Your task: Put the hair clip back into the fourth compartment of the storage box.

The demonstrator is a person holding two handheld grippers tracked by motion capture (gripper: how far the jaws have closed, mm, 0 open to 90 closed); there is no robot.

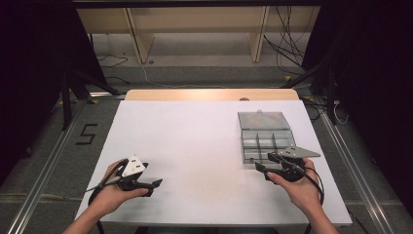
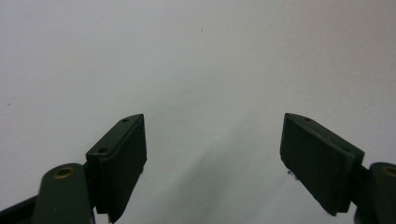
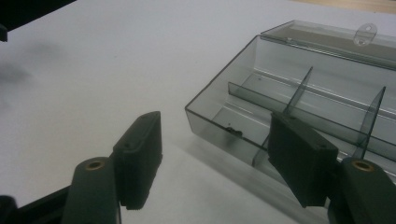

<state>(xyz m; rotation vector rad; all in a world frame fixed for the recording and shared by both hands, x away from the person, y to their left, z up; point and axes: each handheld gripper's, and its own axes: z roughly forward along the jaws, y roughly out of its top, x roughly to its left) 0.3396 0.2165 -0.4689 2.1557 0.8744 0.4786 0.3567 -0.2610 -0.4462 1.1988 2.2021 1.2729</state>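
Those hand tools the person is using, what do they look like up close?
Each hand carries a black gripper: left gripper, right gripper. Both end in two flat, block-shaped black jaws with small brass-ringed pivots. A pale grey three-cornered plate sits on top of each, and a black cable trails back along the wrist. No sleeves show on the forearms.

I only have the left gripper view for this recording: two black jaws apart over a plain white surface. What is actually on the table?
Observer: A clear compartment box sits on the right side of the table, close to the right tool.
Operator: Is the box open?
Observer: Yes, its lid lies open, flat behind it.
Operator: Is the right tool holding anything?
Observer: No. Its jaws stand apart and grip nothing, just short of the box's near corner.
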